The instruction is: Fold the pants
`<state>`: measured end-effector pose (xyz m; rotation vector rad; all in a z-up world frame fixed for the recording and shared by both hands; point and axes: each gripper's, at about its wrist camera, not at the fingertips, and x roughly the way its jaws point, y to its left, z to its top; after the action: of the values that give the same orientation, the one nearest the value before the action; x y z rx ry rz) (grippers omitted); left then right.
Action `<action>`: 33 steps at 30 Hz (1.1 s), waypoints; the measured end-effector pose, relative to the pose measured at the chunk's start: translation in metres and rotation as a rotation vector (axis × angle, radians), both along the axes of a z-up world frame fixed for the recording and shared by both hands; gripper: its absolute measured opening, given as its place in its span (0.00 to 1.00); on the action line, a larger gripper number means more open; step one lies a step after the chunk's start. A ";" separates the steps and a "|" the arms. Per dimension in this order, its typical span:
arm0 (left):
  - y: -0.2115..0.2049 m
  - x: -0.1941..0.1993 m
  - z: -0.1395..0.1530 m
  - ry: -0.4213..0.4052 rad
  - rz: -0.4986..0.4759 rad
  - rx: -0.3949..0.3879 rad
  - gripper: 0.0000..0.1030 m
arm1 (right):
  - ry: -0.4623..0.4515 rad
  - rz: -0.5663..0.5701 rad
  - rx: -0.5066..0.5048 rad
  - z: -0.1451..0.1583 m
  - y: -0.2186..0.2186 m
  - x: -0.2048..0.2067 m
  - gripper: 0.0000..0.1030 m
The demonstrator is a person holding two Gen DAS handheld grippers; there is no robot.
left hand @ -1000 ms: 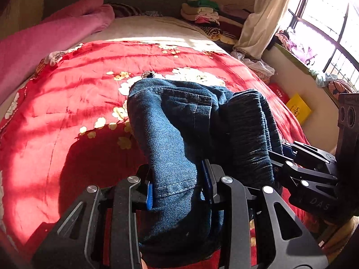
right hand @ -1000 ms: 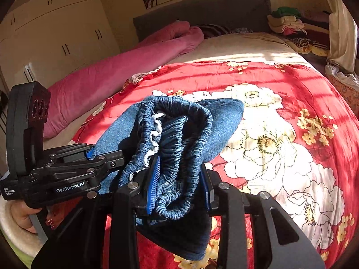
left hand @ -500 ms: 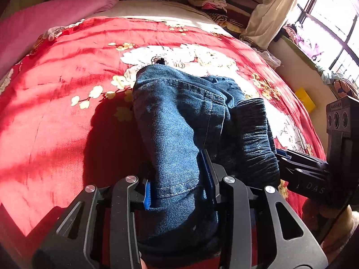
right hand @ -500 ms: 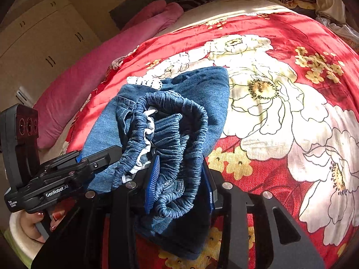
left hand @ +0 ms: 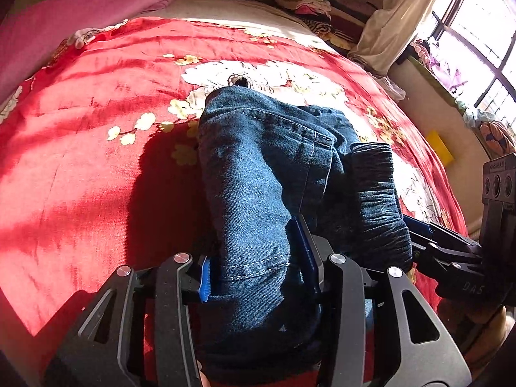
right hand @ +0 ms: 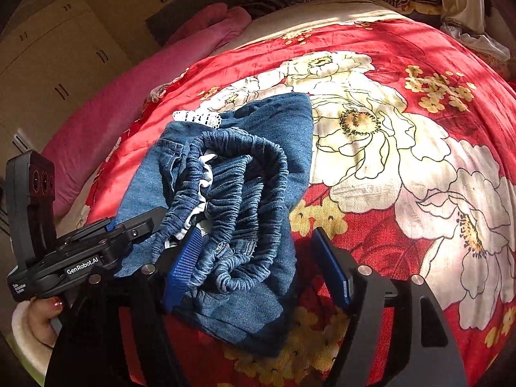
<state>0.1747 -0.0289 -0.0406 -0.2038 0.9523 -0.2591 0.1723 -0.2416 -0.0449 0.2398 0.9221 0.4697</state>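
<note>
Two tools, left tool [left hand: 254, 271] clamping jeans [left hand: 258, 174], right tool [right hand: 258, 264] parted

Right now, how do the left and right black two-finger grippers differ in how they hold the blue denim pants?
The left gripper is shut on a plain denim fold of the blue denim pants, pads pressing both sides; the right gripper is open, with its right pad clear of the cloth. The left takes smooth fabric, while the right brackets the gathered elastic waistband. Both sit low over the red floral bedspread, side by side.
</note>
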 end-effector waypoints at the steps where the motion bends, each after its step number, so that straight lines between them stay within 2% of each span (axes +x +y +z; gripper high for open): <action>1: 0.000 0.000 0.000 -0.001 0.001 0.000 0.34 | -0.006 -0.001 -0.003 0.001 -0.001 -0.002 0.68; 4: 0.000 -0.002 0.002 -0.003 0.002 0.000 0.34 | -0.009 -0.011 0.011 0.003 -0.004 -0.008 0.69; 6: 0.000 -0.002 0.003 -0.005 0.003 -0.001 0.35 | -0.009 -0.020 0.020 0.005 -0.008 -0.012 0.75; 9: 0.000 -0.003 0.005 -0.006 0.004 -0.002 0.36 | -0.017 -0.022 0.015 0.007 -0.010 -0.017 0.76; 18: 0.004 -0.010 0.015 -0.027 0.014 0.006 0.51 | -0.035 -0.034 -0.003 0.014 -0.011 -0.022 0.79; 22: 0.009 -0.012 0.019 -0.031 0.024 -0.004 0.66 | -0.042 -0.032 -0.010 0.017 -0.010 -0.023 0.81; 31: 0.014 -0.014 0.031 -0.043 0.042 -0.035 0.78 | -0.070 -0.029 -0.027 0.024 -0.004 -0.029 0.84; 33: 0.014 -0.016 0.034 -0.050 0.042 -0.034 0.79 | -0.082 -0.026 -0.028 0.028 -0.002 -0.031 0.88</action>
<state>0.1589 -0.0154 -0.0071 -0.2472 0.8937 -0.2405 0.1408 -0.2441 -0.0172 0.2057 0.8441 0.4391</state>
